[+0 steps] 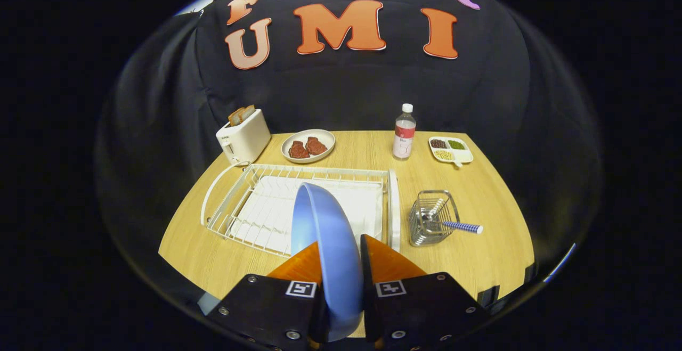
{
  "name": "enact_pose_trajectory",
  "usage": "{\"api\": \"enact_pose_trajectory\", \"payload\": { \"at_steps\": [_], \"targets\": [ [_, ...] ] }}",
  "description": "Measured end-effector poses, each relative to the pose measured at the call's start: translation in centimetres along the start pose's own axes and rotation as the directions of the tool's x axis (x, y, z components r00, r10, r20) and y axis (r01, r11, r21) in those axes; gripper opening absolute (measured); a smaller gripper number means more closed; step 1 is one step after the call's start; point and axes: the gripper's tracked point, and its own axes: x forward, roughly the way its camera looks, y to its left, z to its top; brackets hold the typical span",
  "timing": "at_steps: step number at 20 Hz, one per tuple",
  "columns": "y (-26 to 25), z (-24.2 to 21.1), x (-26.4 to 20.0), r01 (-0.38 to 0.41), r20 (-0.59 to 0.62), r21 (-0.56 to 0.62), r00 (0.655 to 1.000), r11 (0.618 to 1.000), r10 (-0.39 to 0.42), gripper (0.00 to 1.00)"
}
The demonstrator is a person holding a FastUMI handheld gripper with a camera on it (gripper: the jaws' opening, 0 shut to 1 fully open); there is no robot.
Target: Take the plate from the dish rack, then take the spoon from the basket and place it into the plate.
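**Blue plate clamped on edge between the claw's fingers, above the dish rack**

The gripper (341,258) is seen closed on a blue plate (326,244), which is held upright on its edge, one finger pressed to each face. The plate's rim rises ahead of the fingertips and its lower part is tucked down between the two finger bodies. No gap is visible between either finger and the plate.

Just ahead of the fingers, and partly hidden behind the plate, a white wire dish rack (250,202) is set on the wooden table (479,255), with a white ribbed drip tray inside it. Whether the plate is clear of the rack or touching it cannot be told.

Ahead of the claw and to its right, near the rack's end, a small wire basket (430,219) is placed. A spoon (462,227) is lodged in it, its striped handle leaning out over the basket's right rim.

Well beyond the fingers, along the far edge of the table, four things are lined up: a white toaster (244,137) with bread slices in its slots at far left, a round dish (308,145) bearing two reddish pieces of meat, a clear bottle (404,133) with a white cap, and a white divided tray (451,150) holding beans and grains at far right.
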Motion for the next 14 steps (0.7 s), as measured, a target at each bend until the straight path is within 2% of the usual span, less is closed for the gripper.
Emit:
{"api": "enact_pose_trajectory", "payload": {
  "at_steps": [14],
  "targets": [
    [-1.5,-10.8,1.7,-0.092,-0.06,0.21,0.993,0.973,0.106,0.26]
  ]
}}
